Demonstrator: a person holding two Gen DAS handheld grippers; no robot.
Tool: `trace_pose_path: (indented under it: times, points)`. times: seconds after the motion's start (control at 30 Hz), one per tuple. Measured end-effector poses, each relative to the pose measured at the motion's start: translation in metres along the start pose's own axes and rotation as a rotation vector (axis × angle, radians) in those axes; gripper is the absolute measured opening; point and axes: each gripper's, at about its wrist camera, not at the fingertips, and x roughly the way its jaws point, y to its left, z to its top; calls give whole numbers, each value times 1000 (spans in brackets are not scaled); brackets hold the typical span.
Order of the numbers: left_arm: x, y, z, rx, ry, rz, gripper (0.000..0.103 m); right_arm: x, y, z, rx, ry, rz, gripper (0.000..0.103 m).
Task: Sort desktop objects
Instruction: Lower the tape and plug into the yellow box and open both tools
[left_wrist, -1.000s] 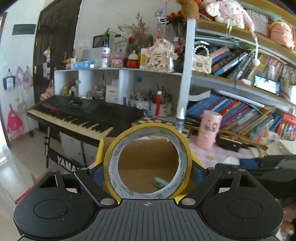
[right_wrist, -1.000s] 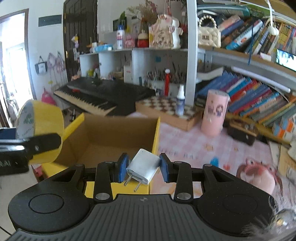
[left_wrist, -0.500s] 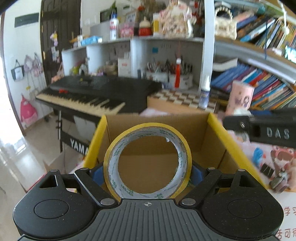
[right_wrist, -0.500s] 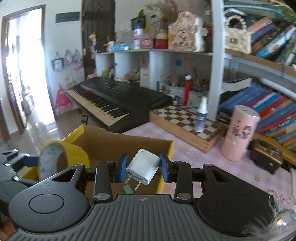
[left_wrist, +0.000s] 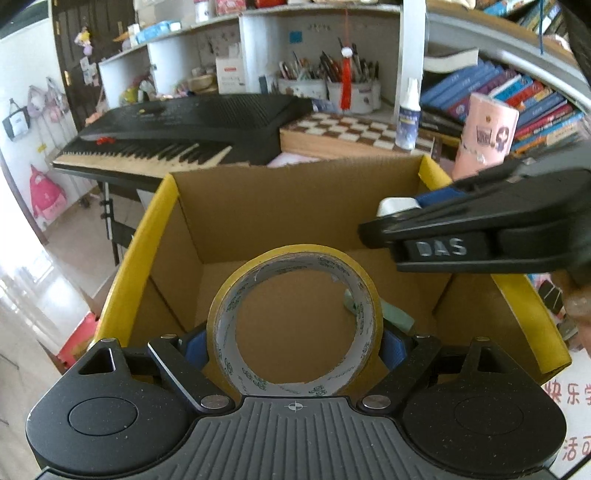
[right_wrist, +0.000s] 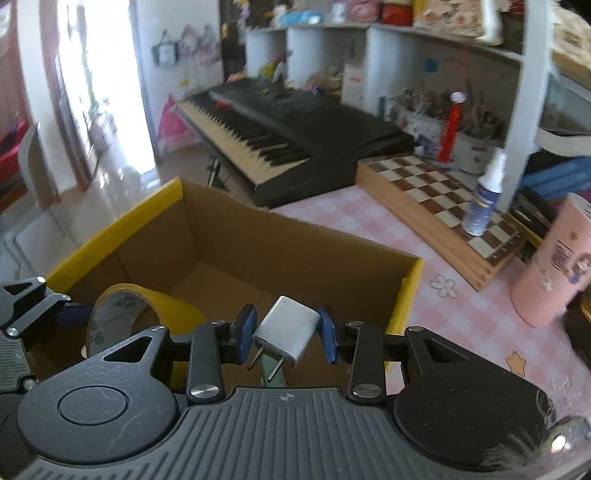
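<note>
Left wrist view: the yellow-edged roll of packing tape (left_wrist: 293, 325), pinched by the left gripper (left_wrist: 293, 345), has moved over the open cardboard box with yellow rim (left_wrist: 155, 221); the right gripper (right_wrist: 282, 338), clamping the white two-pin plug adapter (right_wrist: 286, 328), has followed. Both look ready to drop.

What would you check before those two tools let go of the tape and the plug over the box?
1. Left tool grips the tape roll on both sides: ok.
2. Right tool grips the white plug: ok.
3. Tape roll is over the open cardboard box: ok.
4. Plug is over the box, inside its yellow rim: ok.
5. Landing spot is bare: not ok, a green item already lies on the box floor.
6. The two tools are apart, not touching: ok in the left view.
</note>
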Motion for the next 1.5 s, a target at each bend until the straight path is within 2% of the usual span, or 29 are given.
trace_pose_path:
  times: [0.23, 0.6, 0.87, 1.0, 1.1, 1.5]
  points:
    - [9, -7, 2, 27, 25, -5, 89, 24, 4, 7, -84, 84, 28, 34]
    - [18, -4, 2, 28, 75, 14, 89, 48, 7, 15, -143, 176, 35, 34]
    - [6, -11, 1, 93, 7, 43, 90, 54, 12, 15, -180, 213, 33, 34]
    - [-3, -9, 3, 93, -33, 49, 90, 53, 11, 15, -172, 210, 27, 34]
    - [-9, -5, 4, 80, -55, 50, 91, 48, 9, 17, -143, 188, 22, 42]
    - [-40, 11, -6, 23, -140, 59, 91, 0, 8, 13, -21, 64, -30, 42]
